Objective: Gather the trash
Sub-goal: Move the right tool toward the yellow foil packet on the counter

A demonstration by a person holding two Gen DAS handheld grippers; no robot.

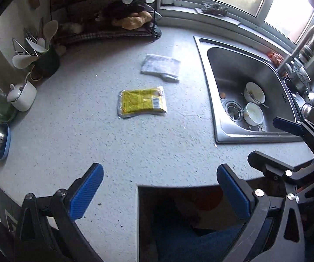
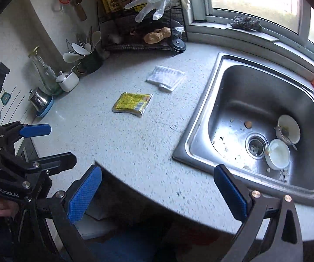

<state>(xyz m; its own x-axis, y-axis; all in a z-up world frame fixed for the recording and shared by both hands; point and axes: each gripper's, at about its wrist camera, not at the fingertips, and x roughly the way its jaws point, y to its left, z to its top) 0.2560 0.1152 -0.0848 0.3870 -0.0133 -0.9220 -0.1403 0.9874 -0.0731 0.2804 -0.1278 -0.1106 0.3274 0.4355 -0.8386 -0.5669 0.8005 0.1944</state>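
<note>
**Yellow wrapper lies on the counter, both grippers empty**

The yellow wrapper [image 1: 142, 101] lies flat on the speckled countertop [image 1: 91, 135] at the centre of the left wrist view, apart from everything else; above and to its right sits a folded white cloth [image 1: 160, 67], between the wrapper and the wire rack [image 1: 104, 28] at the top of the frame. The left gripper [image 1: 160, 193] fills the bottom of its view with blue fingers [image 1: 84, 194] spread wide and nothing between them; the right gripper [image 2: 158, 193] is likewise wide apart and empty, low in its own frame over the counter's edge.

Containers — the steel sink [image 2: 203, 135] on the right of the right wrist view holds two white bowls [image 2: 287, 129], one with a spoon in it, beside the drain [image 2: 255, 146]; food scraps dot the basin floor. At the upper left of that frame a dark cup [image 2: 91, 62] holds white spoons and other utensils; just beside it stand a small white lidded jar [image 2: 67, 79] and a glass bottle [image 2: 45, 74]. The rack's lower shelf carries a tan lump whose nature I cannot tell; a clear glove [image 2: 151, 4] hangs from its top.
</note>
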